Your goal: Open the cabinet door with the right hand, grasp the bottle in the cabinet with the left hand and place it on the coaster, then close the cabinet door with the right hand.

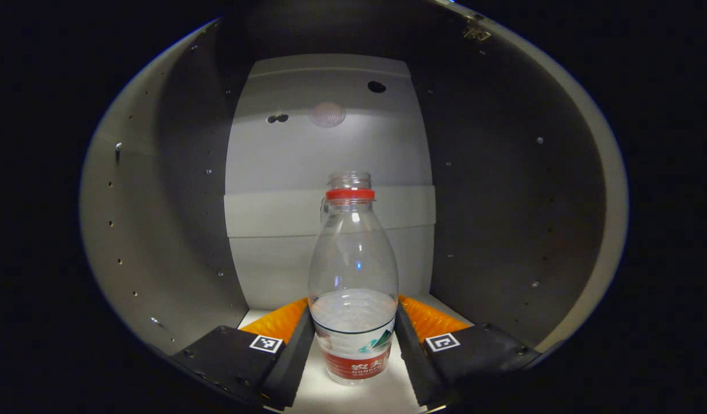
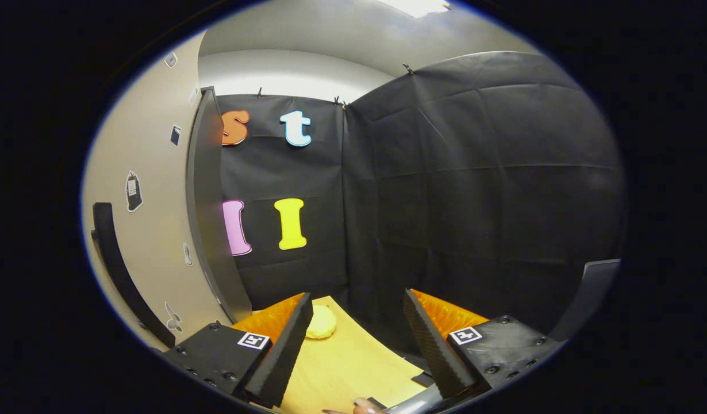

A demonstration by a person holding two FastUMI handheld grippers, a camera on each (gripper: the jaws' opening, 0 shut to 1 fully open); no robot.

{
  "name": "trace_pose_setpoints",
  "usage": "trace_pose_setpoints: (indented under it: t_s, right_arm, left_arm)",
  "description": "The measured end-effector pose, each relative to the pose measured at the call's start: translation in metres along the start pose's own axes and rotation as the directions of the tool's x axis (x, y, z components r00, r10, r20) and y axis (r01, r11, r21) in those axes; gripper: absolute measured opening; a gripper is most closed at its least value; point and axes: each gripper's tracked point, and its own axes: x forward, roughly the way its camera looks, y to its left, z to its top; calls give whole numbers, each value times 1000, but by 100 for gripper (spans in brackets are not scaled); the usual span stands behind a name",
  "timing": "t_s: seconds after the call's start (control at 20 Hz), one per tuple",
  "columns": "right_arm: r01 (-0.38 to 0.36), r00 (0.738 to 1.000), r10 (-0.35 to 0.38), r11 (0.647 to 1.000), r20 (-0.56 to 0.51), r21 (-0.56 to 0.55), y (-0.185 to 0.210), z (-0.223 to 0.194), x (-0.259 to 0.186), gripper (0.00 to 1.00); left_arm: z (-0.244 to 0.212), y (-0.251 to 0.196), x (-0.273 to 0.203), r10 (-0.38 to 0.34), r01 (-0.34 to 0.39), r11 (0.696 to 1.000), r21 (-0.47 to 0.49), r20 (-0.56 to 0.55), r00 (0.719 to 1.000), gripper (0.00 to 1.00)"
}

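As the cabinet [image 1: 158, 190] is already open, the step in hand is judged to be the grasp of the bottle with the left hand.

In the left gripper view, the clear plastic water bottle [image 1: 353, 276] is seen upright on the pale cabinet floor, with a red neck ring, no cap visible on its mouth, and a little water in its lower part. The left gripper [image 1: 353, 336] is reached into the cabinet, and its 2 fingers are set on either side of the bottle's labelled base, right against it. Whether the jaws are already pressed onto the bottle cannot be told, since no dent or lift is shown.

In the right gripper view, the right gripper [image 2: 358, 339] is held outside with its jaws apart and nothing between them. The opened cabinet door [image 2: 152, 230], with its dark bar handle [image 2: 120, 270], is seen at the left. Beyond the fingers, a yellow mat [image 2: 342, 362] is seen, on which a pale round coaster [image 2: 322, 322] lies.

The next move is judged to call for a firm closure low on the bottle, then a level withdrawal, since an uncapped bottle could spill if tilted.
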Motion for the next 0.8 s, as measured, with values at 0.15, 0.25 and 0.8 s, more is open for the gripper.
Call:
trace_pose_setpoints:
  t_s: [0.15,0.25,0.8]
  right_arm:
    - [-9,1000,9,1000,18,-17,11,2,-18,98]
    - [-9,999,11,999,41,-35,19,7,-35,98]
    - [-33,994,35,999,102,-25,76,21,-163,98]
  left_arm:
    - [14,1,-36,-46,47,999,-19,41,998,76]
    - [18,3,-64,-86,88,996,-30,49,995,76]
    - [-4,37,-242,-250,250,968,-12,21,968,77]
